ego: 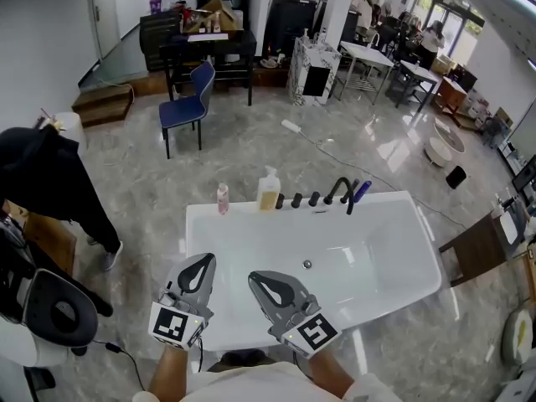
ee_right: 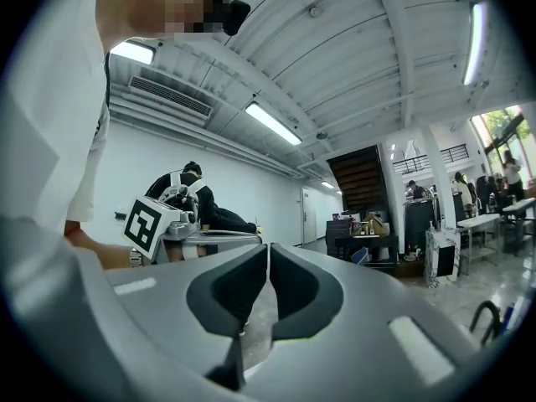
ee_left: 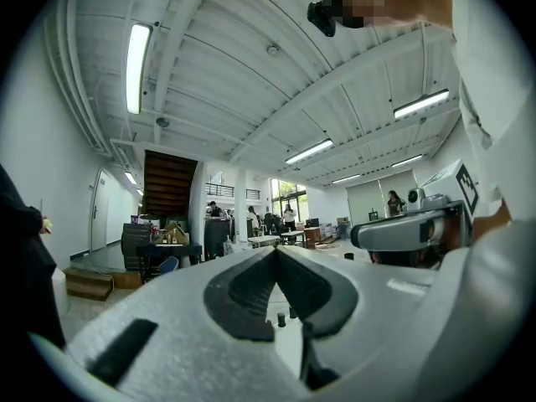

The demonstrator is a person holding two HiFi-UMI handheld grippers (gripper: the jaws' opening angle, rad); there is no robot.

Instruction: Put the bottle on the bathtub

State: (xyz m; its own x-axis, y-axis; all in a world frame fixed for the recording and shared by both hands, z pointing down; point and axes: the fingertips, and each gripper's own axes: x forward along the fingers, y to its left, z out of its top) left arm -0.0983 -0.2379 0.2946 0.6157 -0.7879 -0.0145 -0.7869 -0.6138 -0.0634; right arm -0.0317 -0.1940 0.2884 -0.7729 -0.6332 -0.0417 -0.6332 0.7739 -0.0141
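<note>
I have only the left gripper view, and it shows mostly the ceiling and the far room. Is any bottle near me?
Observer: Yes. In the head view two bottles stand on the far rim of the bathtub: a small pink bottle and a yellowish pump bottle.
Operator: Does the right gripper hold something?
Observer: No. The right gripper view shows the right gripper shut, with nothing between its jaws.
Operator: Where are the two grippers relative to the bottles?
Observer: The left gripper and the right one are both held over the near side of the bathtub, across the basin from the bottles and touching neither.
</note>
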